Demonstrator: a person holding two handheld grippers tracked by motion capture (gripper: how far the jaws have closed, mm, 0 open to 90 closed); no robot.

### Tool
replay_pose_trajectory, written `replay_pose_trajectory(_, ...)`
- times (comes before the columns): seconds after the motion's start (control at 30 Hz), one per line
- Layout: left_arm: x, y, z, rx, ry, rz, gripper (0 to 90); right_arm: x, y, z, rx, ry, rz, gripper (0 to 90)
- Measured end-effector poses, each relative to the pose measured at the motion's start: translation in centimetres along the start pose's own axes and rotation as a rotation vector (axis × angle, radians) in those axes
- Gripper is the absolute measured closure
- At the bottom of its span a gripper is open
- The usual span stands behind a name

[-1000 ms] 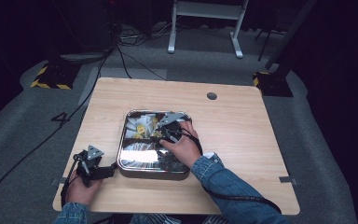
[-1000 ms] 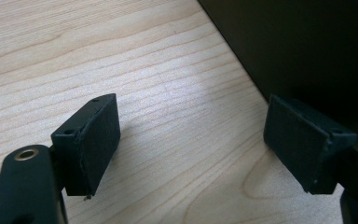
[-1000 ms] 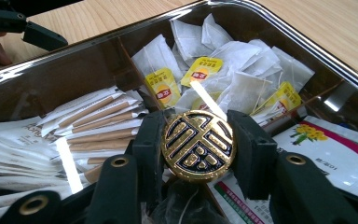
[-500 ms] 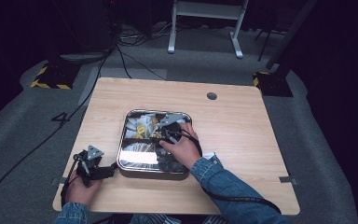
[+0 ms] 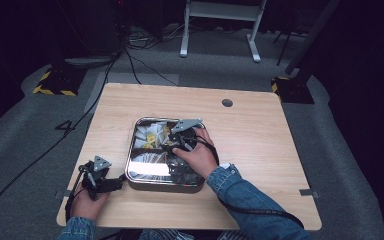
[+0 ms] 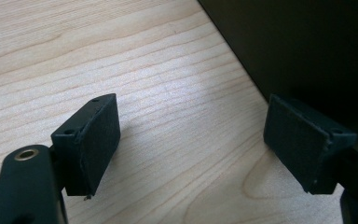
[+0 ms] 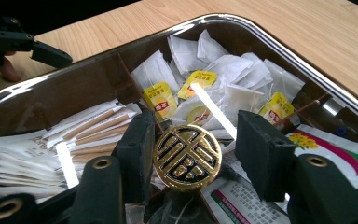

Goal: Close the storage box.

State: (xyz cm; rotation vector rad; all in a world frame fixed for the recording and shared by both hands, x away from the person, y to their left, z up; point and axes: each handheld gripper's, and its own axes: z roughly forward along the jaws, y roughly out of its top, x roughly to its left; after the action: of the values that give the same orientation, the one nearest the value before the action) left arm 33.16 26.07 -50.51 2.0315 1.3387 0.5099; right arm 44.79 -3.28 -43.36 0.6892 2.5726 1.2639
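Note:
A steel tray [image 5: 164, 186] with dividers sits mid-table. It holds tea bags with yellow tags [image 7: 160, 103], paper sticks [image 7: 91, 133], white sachets [image 7: 14, 156] and printed packets [image 7: 326, 149]. My right gripper [image 5: 172, 143] reaches down into the tray. Seen from the right gripper view, the right gripper [image 7: 191, 140] is open around a round gold-and-black medallion [image 7: 187, 156]; one jaw touches the medallion and a gap shows at the other. The left gripper [image 5: 116, 183] rests on the wood just left of the tray. In the left gripper view, the left gripper [image 6: 191, 140] is open with nothing inside.
The wooden table [image 5: 260, 140] has a round cable hole [image 5: 227, 103] at the back. A white frame [image 5: 220, 20] and cables [image 5: 130, 55] lie on the floor beyond. Dark grey carpet surrounds the table.
The right hand has shifted very slightly inside the tray. The left gripper has stayed where it was.

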Motion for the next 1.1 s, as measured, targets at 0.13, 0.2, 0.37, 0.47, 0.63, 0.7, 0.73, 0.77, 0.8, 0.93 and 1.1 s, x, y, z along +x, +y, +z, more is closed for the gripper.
replay_pose_trajectory(0.13,0.0,0.0,0.0,0.000,0.000,0.001,19.1,-0.2,0.3,-0.7,-0.010,0.009,-0.009,46.0)
replay_pose_trajectory(0.2,0.0,0.0,0.0,0.000,0.001,0.001,19.1,-0.5,0.5,-1.5,-0.023,0.005,-0.013,46.0)
replay_pose_trajectory(0.37,-0.1,-0.1,-0.1,0.000,-0.002,0.001,19.1,-1.2,1.3,-3.8,-0.061,0.005,-0.013,45.5)
replay_pose_trajectory(0.47,-0.1,-0.2,-0.2,0.000,-0.001,-0.001,19.1,-1.5,1.6,-5.2,-0.074,0.002,-0.022,45.5)
replay_pose_trajectory(0.63,-0.1,-0.3,-0.2,0.000,-0.006,0.005,19.1,-1.9,1.6,-7.2,-0.090,0.010,-0.021,45.5)
replay_pose_trajectory(0.7,-0.1,-0.3,-0.2,0.000,-0.006,0.005,19.0,-2.0,1.5,-7.9,-0.095,0.009,-0.022,45.4)
replay_pose_trajectory(0.73,-0.1,-0.3,-0.2,0.000,-0.006,0.005,19.0,-2.1,1.4,-8.3,-0.095,0.011,-0.023,45.4)
replay_pose_trajectory(0.77,-0.1,-0.3,-0.2,0.000,-0.006,0.005,19.1,-2.2,1.4,-8.7,-0.096,0.011,-0.019,45.4)
replay_pose_trajectory(0.8,-0.1,-0.3,-0.2,0.000,-0.006,0.005,19.0,-2.2,1.3,-8.9,-0.096,0.007,-0.018,45.3)
replay_pose_trajectory(0.93,-0.1,-0.3,-0.2,0.000,-0.006,0.005,19.0,-2.8,0.7,-10.4,-0.103,-0.003,-0.008,45.2)
replay_pose_trajectory(1.1,-0.1,-0.3,-0.2,0.000,-0.006,0.006,19.0,-3.5,-0.2,-12.2,-0.115,-0.016,0.011,45.0)
